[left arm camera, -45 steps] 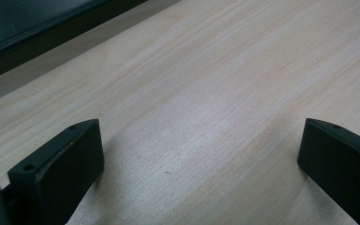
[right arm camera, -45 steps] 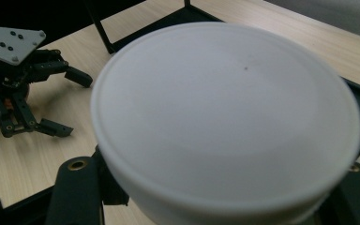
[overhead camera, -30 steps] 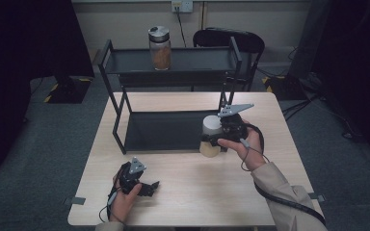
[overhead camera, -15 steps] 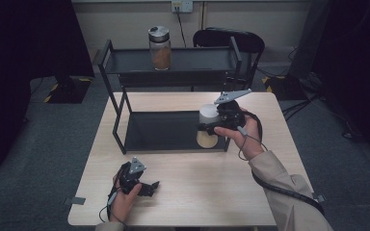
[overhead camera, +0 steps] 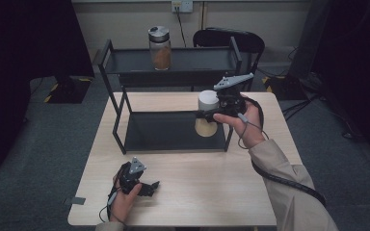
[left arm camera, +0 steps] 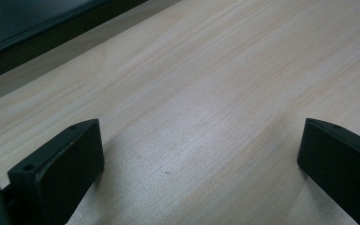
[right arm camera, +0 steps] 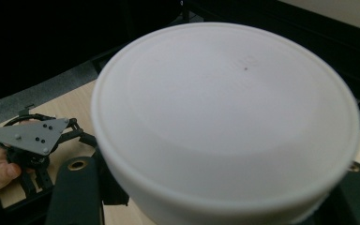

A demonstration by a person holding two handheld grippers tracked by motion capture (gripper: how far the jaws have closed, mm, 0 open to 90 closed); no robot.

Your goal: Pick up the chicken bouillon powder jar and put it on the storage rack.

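A jar with a white lid (overhead camera: 208, 100) and pale tan contents hangs in the air over the right end of the black rack's lower shelf (overhead camera: 168, 132). My right gripper (overhead camera: 206, 115) is shut on its sides, coming in from the right. In the right gripper view the white lid (right arm camera: 225, 117) looms close, with my right gripper (right arm camera: 215, 199) and its jaws either side below it. My left gripper (overhead camera: 150, 186) rests on the table near the front left, open with nothing between its fingers (left arm camera: 70, 159); bare wood shows between them.
A second jar (overhead camera: 160, 47) with a metal lid and brown contents stands on the rack's upper shelf (overhead camera: 192, 60). The two-tier rack takes up the far half of the wooden table (overhead camera: 212, 187). A black chair (overhead camera: 231, 41) stands behind it.
My right gripper has lifted the white-lidded jar upward and a little toward the rack. The left gripper has stayed put.
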